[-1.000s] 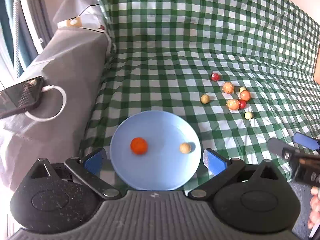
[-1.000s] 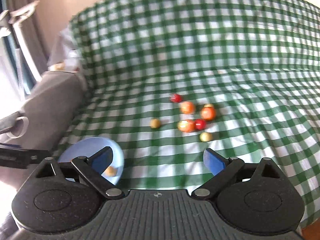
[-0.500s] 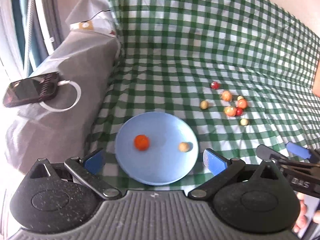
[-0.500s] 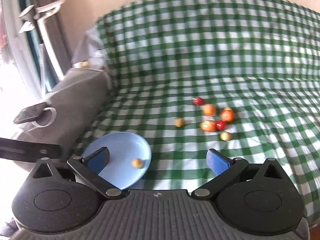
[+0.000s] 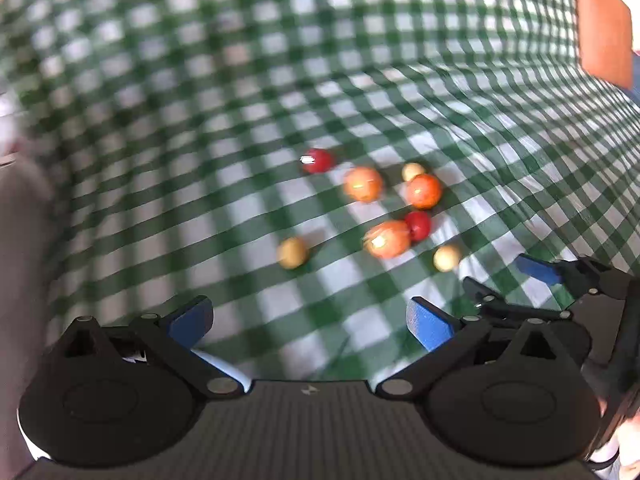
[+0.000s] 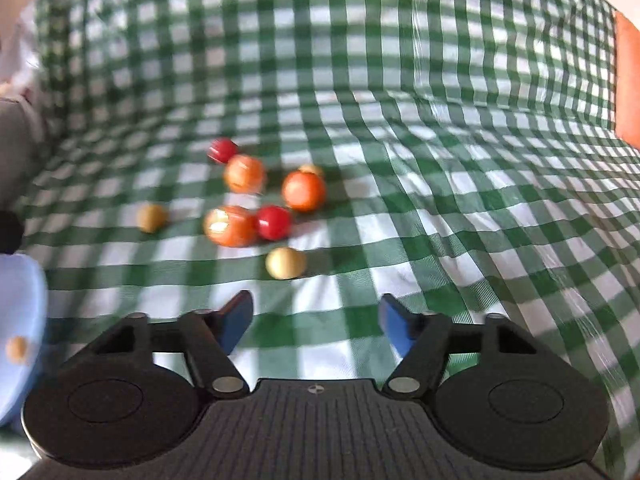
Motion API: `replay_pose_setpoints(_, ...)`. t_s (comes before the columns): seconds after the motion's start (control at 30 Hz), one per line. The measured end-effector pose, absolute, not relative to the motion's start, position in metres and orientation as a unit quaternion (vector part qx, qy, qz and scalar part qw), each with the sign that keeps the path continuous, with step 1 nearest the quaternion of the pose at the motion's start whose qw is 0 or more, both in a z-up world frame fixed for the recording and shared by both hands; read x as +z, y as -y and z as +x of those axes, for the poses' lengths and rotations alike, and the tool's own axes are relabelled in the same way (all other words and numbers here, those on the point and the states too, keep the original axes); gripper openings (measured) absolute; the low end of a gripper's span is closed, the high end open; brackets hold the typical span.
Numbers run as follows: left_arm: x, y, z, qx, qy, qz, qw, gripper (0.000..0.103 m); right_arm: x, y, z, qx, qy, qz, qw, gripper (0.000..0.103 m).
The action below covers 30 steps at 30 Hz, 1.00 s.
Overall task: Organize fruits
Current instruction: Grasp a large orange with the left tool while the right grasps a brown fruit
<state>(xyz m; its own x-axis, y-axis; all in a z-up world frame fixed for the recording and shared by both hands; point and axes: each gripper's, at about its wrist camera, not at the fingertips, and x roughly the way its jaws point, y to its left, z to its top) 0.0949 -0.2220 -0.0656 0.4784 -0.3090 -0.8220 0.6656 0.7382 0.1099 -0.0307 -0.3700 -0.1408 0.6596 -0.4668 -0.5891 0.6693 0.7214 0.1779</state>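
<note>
Several small round fruits lie in a cluster on the green checked cloth: red ones, orange ones and tan ones. My left gripper is open and empty, short of the cluster. My right gripper is open and empty, just in front of the nearest tan fruit; it also shows in the left wrist view, at the right. The blue plate sits at the left edge and holds a tan fruit.
A grey cushion lies at the left. An orange-brown edge stands at the far right. The checked cloth rises as a backrest behind the fruits.
Both grippers have swung right and forward toward the fruit cluster. The plate has dropped out of the left wrist view and slid to the left edge of the right wrist view.
</note>
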Motion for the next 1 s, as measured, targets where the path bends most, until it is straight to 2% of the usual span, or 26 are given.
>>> replay_pose_setpoints(0.23,-0.112,0.264,0.133,-0.322,-0.433,0.238,0.808,0.103,-0.167,0.392,-0.008,-0.261,-0.237,0.163,0.921,0.058)
replay_pose_setpoints(0.3,-0.118,0.268,0.137,-0.327,-0.434,0.237,0.805,0.103,-0.168,0.391,-0.005,-0.251,-0.228,0.145,0.93,0.045)
replay_pose_setpoints(0.33,-0.121,0.271,0.139,-0.33,-0.434,0.236,0.804,0.103,-0.167,0.39,-0.006,-0.253,-0.226,0.143,0.93,0.025)
replay_pose_setpoints(0.43,-0.127,0.285,0.14,-0.35,-0.43,0.238,0.797,0.101,-0.167,0.401,-0.017,-0.274,-0.215,0.171,0.922,0.026)
replay_pose_setpoints(0.57,-0.137,0.306,0.135,-0.382,-0.42,0.268,0.778,0.094,-0.173,0.423,-0.037,-0.309,-0.197,0.218,0.905,0.026)
replay_pose_setpoints(0.67,-0.148,0.318,0.136,-0.39,-0.424,0.288,0.765,0.082,-0.175,0.425,-0.041,-0.311,-0.191,0.227,0.903,0.026)
replay_pose_setpoints(0.77,-0.153,0.325,0.141,-0.394,-0.427,0.283,0.763,0.08,-0.177,0.425,-0.041,-0.313,-0.19,0.221,0.904,0.026)
replay_pose_setpoints(0.83,-0.152,0.329,0.143,-0.402,-0.428,0.278,0.76,0.07,-0.177,0.425,-0.042,-0.312,-0.187,0.224,0.904,0.027)
replay_pose_setpoints(0.9,-0.148,0.329,0.143,-0.414,-0.43,0.273,0.754,0.043,-0.177,0.426,-0.042,-0.313,-0.185,0.223,0.904,0.027)
replay_pose_setpoints(1.0,-0.145,0.33,0.139,-0.408,-0.429,0.27,0.759,0.043,-0.176,0.425,-0.041,-0.314,-0.183,0.22,0.905,0.026)
